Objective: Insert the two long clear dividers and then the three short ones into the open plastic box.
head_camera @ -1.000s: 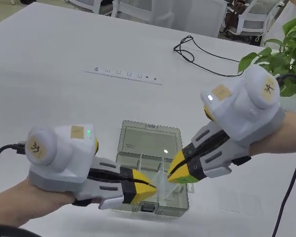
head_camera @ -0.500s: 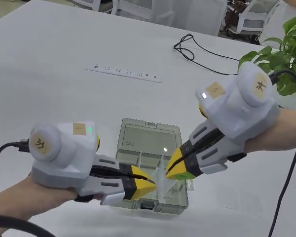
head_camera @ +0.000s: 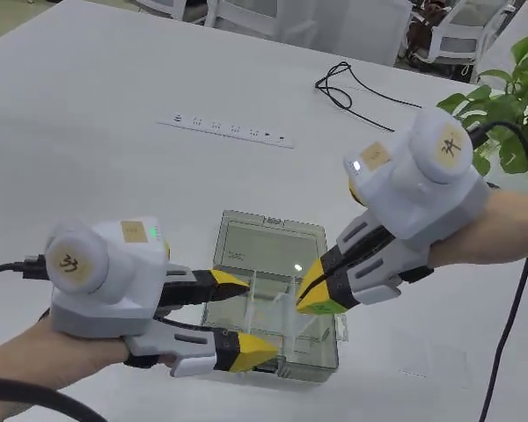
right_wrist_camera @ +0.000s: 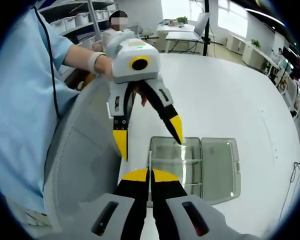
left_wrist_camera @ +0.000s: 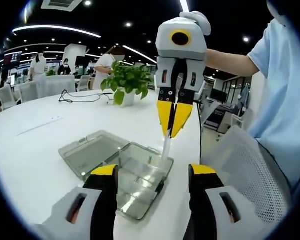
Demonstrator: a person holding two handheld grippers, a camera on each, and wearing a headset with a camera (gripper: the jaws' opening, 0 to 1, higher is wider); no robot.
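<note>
While the right hand-held gripper (head_camera: 315, 301) is pointing tip-down over the right half of the box (head_camera: 310, 362), its jaws are closing flat on the top edge of a clear divider (left_wrist_camera: 166, 146). The divider is hanging straight below those tips, its long axis running up and down in line with the jaws and its lower end reaching the box's rim on that side. Whether it is a long or a short one I cannot tell. On the box's left, the left hand-held gripper (head_camera: 245, 315) is holding nothing. Its jaws are standing wide apart and aiming across the box at the divider. The box is sitting on the counter (head_camera: 114, 88) with its lid lying open behind it. The right side is the one carrying the piece, so the coming move is probably asking for a straight descent into a slot.
</note>
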